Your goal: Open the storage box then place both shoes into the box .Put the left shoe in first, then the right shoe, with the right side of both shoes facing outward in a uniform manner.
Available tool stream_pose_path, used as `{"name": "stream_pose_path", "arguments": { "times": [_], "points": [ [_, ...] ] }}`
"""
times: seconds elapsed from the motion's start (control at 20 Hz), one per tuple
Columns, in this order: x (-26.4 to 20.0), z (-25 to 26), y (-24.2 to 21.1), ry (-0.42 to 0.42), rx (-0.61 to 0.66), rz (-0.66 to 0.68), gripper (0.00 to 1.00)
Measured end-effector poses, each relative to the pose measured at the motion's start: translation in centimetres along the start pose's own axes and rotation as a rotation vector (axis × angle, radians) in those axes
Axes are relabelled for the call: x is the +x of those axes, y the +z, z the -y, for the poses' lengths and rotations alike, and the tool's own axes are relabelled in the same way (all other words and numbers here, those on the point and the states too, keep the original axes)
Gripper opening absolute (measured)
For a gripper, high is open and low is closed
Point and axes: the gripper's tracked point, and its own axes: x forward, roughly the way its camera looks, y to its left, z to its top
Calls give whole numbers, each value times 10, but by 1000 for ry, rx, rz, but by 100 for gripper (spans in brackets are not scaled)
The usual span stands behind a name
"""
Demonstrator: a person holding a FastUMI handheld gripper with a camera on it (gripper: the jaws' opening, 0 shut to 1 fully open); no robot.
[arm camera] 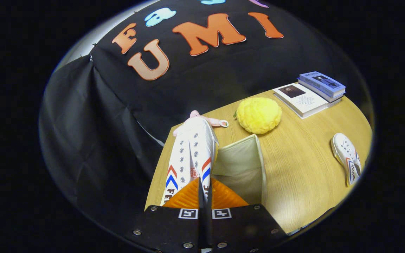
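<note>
We saw the gripper (205, 191) pinched tight on the heel of a white canvas shoe with red and blue chevrons (192, 154), which stood over the left wall of the open beige fabric storage box (255, 154) and blocked that side. The box's inside lay free to the right of the shoe. Beyond it, a bumpy yellow plush fruit (258, 115) sat close to the far wall. The bare wooden table (301, 165) offered room rightward, up to a second white shoe (346, 158) and stacked books (311, 93).
</note>
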Motion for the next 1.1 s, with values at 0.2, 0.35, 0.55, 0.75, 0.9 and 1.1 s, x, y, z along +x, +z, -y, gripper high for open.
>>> {"name": "stream_pose_path", "arguments": {
  "times": [0.2,0.35,0.55,0.75,0.9,1.1],
  "points": [
    [-6,-5,-12,-13,-25,-1,0],
    [-10,-6,-21,-19,-31,-19,0],
    [-6,-5,-46,-37,-47,-87,0],
    [-11,-26,-37,37,-95,-53,41],
    [-23,-21,-16,21,-153,2,98],
    [-36,-1,12,5,-140,63,98]
  ]
}}
